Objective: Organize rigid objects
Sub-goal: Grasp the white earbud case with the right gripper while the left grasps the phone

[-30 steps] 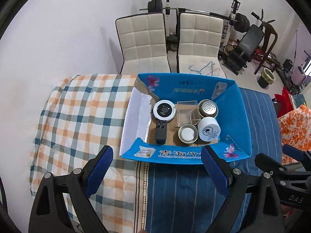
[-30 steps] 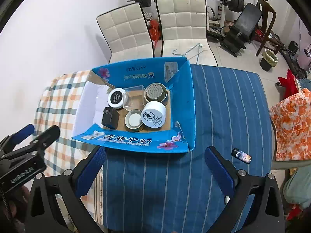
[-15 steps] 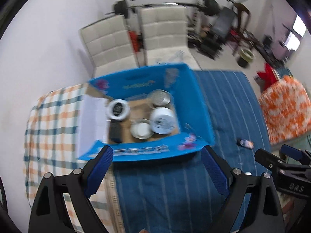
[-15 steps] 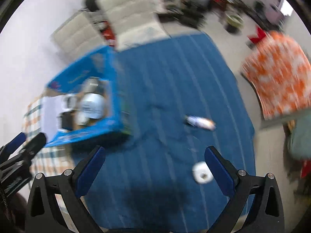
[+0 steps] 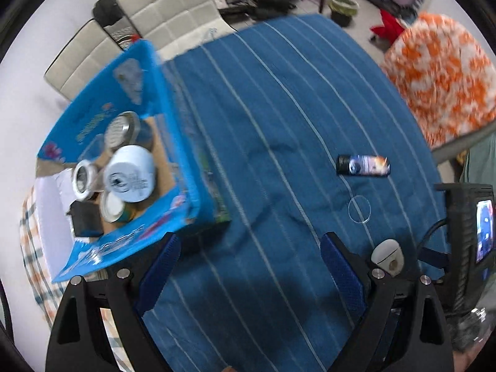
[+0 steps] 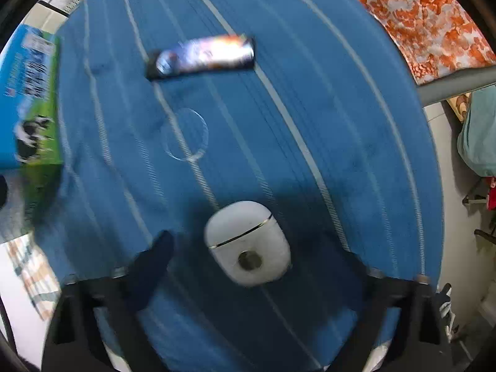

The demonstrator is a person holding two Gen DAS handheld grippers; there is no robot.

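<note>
A blue striped cloth (image 5: 279,99) covers the table; a checked cloth (image 5: 29,217) lies at its far left; white chairs (image 5: 167,12) stand behind. The blue box (image 5: 161,99) holds jars. A white case (image 6: 248,243) sits between the right gripper (image 6: 248,266) jaws, which are closing but not touching it. A dark tube (image 6: 201,55) and a clear lid (image 6: 184,138) lie near. The left gripper (image 5: 248,266) is spread wide, holding nothing.

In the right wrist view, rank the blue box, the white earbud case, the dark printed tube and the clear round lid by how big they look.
1. blue box, though cut off by the frame edge.
2. dark printed tube and white earbud case: about alike; the case is nearer the camera, so unranked.
3. clear round lid.
</note>
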